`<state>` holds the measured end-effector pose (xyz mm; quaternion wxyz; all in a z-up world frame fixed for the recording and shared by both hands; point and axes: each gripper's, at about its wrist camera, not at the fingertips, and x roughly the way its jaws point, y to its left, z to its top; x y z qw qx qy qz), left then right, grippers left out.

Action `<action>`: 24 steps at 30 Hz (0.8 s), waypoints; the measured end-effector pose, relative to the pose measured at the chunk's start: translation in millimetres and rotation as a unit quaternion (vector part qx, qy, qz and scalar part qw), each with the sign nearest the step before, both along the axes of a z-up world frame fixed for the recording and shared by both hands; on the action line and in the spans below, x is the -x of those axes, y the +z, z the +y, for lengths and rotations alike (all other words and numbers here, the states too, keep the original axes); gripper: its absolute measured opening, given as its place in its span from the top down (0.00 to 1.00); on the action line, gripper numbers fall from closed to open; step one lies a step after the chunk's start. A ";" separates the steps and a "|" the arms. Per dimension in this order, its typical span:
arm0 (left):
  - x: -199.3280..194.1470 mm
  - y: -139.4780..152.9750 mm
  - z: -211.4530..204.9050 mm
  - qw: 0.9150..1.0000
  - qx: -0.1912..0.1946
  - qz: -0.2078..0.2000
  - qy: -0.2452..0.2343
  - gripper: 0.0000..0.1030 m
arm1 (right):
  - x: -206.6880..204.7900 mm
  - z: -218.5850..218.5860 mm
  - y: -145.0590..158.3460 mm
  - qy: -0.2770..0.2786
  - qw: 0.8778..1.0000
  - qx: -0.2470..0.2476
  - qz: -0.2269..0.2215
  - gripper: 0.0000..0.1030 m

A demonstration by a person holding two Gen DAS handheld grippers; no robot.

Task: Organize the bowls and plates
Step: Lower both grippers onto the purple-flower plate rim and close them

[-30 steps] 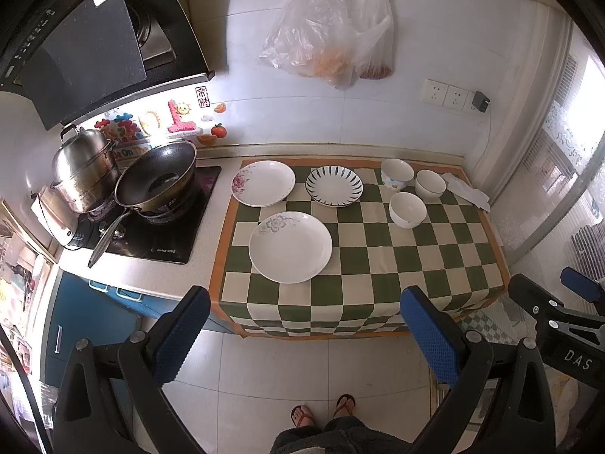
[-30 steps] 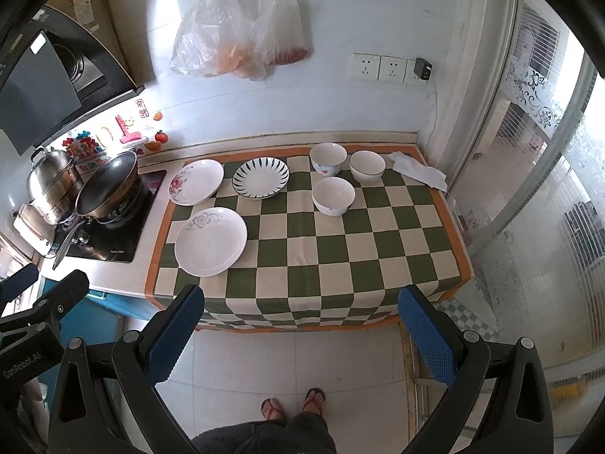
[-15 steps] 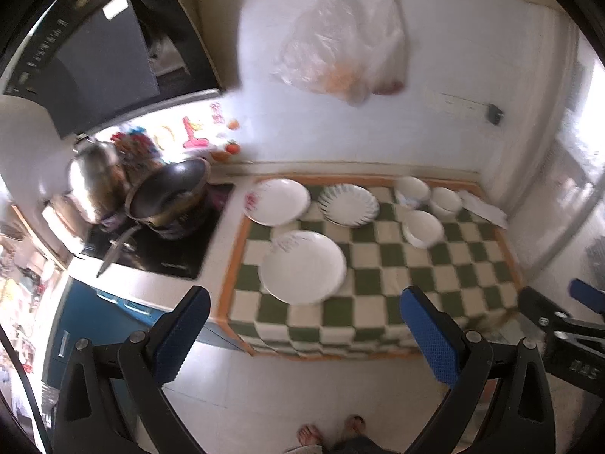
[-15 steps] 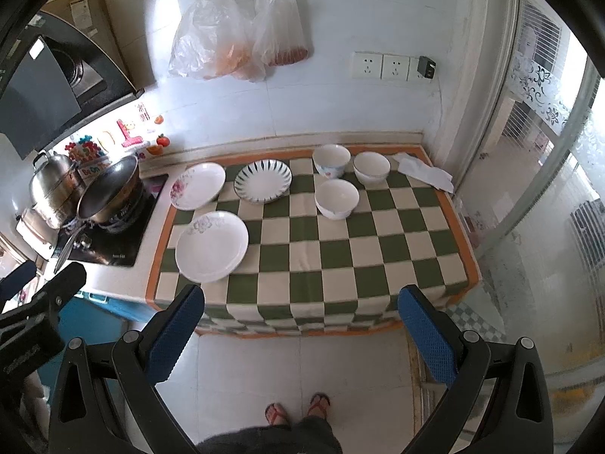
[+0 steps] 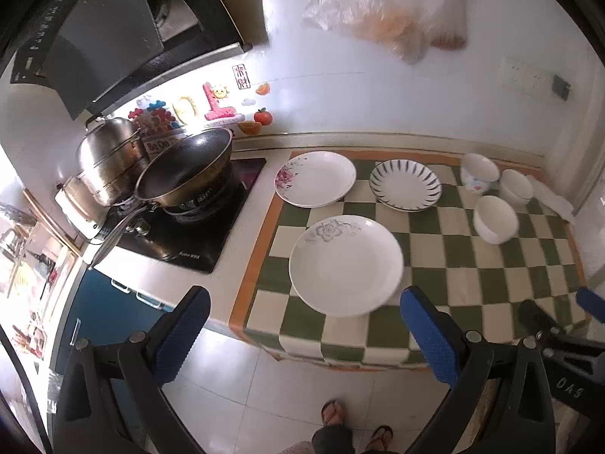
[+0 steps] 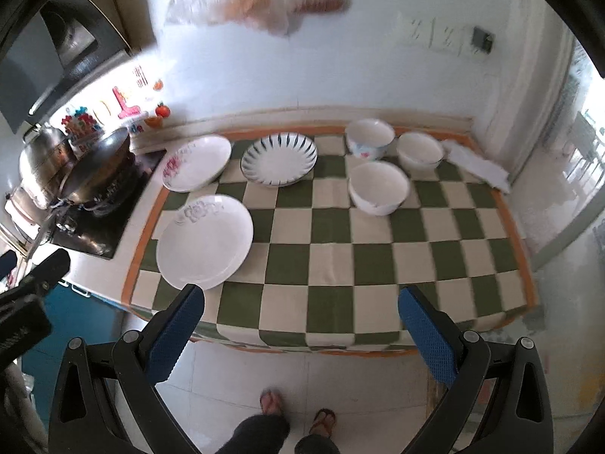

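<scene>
Three plates lie on the green-checked cloth [image 6: 378, 261]: a large white one [image 5: 346, 265] [image 6: 205, 241] near the front left, a pink-flowered one [image 5: 315, 178] [image 6: 196, 162] behind it, and a striped one [image 5: 405, 185] [image 6: 279, 159] to the right. Three white bowls [image 5: 495, 219] [image 6: 379, 188] stand apart at the back right. My left gripper [image 5: 302, 336] is open and empty, in front of and above the large plate. My right gripper [image 6: 300, 336] is open and empty, before the cloth's front edge.
A wok [image 5: 185, 174] and a steel pot [image 5: 109, 159] sit on the stove at the left. Plastic bags [image 5: 385, 7] hang on the back wall. A folded white cloth [image 6: 476, 166] lies at the back right corner. My feet [image 6: 298, 412] stand on the tiled floor.
Both grippers have moved forward and down toward the counter, so the plates and bowls look larger. The left view has swung toward the stove. Nothing on the cloth has moved.
</scene>
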<state>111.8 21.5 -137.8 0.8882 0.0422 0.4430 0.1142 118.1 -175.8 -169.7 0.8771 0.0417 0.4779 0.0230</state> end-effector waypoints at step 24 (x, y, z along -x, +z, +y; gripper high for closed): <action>-204.5 -243.9 122.1 0.943 0.157 0.284 -0.067 0.51 | -231.3 94.3 -245.8 0.028 0.970 -0.097 0.219 0.43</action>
